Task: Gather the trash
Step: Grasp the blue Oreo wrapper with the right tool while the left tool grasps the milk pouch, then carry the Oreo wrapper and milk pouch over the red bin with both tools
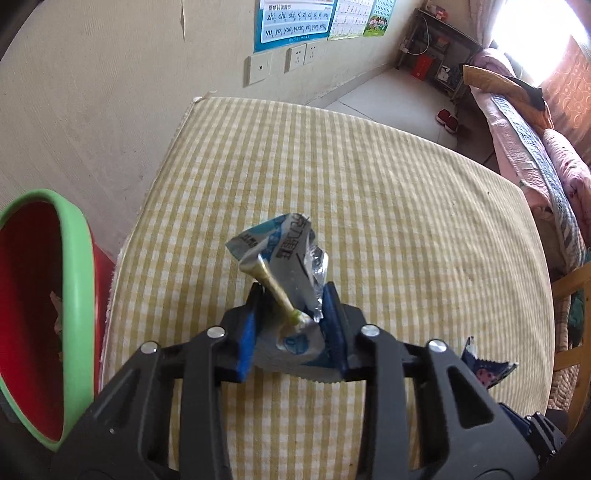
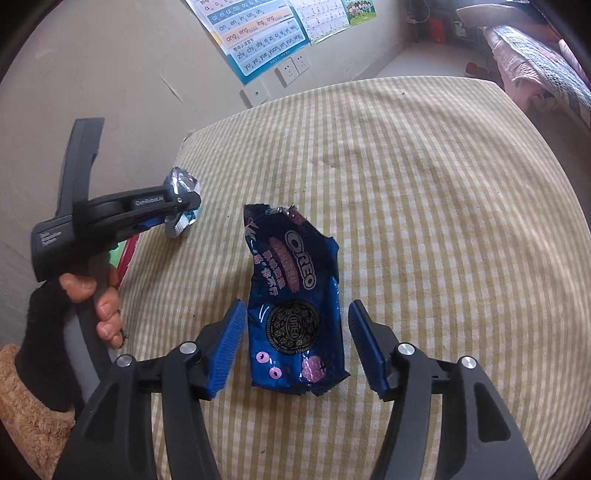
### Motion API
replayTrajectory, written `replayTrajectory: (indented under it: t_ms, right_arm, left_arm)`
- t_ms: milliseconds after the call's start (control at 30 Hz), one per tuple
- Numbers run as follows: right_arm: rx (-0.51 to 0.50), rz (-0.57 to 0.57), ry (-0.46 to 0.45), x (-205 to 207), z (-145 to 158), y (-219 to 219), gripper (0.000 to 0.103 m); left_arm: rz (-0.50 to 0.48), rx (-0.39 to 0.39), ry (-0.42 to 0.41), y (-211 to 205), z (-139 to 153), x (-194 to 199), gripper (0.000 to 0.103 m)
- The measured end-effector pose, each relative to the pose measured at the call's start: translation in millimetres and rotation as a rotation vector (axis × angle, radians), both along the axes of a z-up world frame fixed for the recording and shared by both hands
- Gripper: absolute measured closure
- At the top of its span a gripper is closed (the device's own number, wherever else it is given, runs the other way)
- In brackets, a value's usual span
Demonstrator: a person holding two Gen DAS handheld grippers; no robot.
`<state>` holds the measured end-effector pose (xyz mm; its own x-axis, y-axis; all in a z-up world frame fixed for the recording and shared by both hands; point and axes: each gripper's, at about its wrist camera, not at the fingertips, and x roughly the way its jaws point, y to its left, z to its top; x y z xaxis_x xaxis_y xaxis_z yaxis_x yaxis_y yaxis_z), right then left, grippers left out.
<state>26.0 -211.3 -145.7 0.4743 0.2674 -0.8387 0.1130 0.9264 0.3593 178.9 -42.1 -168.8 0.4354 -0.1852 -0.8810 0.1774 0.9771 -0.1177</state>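
My left gripper (image 1: pixel 293 291) is shut on a crumpled blue-and-silver wrapper (image 1: pixel 280 254) and holds it above the checked tablecloth (image 1: pixel 406 221); it also shows in the right wrist view (image 2: pixel 184 206) with the wrapper (image 2: pixel 183 181) in its fingers. A red trash bin with a green rim (image 1: pixel 79 295) stands left of the table. My right gripper (image 2: pixel 295 314) is open, its blue pads on either side of a dark blue Oreo wrapper (image 2: pixel 295 295) lying flat on the table. A corner of that wrapper shows in the left wrist view (image 1: pixel 487 369).
The table stands against a beige wall with sockets (image 1: pixel 299 57) and a poster (image 1: pixel 295 22). A bed with pink bedding (image 1: pixel 535 147) lies to the right. A wooden chair (image 1: pixel 572 295) stands by the table's right edge.
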Motion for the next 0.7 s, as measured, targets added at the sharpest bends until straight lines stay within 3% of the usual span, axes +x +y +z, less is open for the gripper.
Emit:
replayTrajectory:
  t_ms: [200, 333, 433, 700]
  right_arm:
    - [-0.101, 0.041, -0.001, 0.5, -10.3, 20.8, 0.045]
    - [-0.137, 0.056, -0.015, -1.5, -8.4, 25.5, 0.067]
    - [-0.141, 0.067, -0.031, -3.3, -1.0, 27.5, 0.074]
    - [-0.126, 0.106, -0.140, -12.1, 47.4, 43.2, 0.075]
  left_arm:
    - [-0.003, -0.019, -0.070, 6.6, 30.3, -30.3, 0.073]
    - [0.013, -0.030, -0.129, 15.9, 55.0, -52.8, 0.073]
    - [0.027, -0.033, -0.178, 26.7, 73.2, -66.1, 0.073]
    - [0.075, -0.032, -0.244, 56.0, 103.3, -101.1, 0.072]
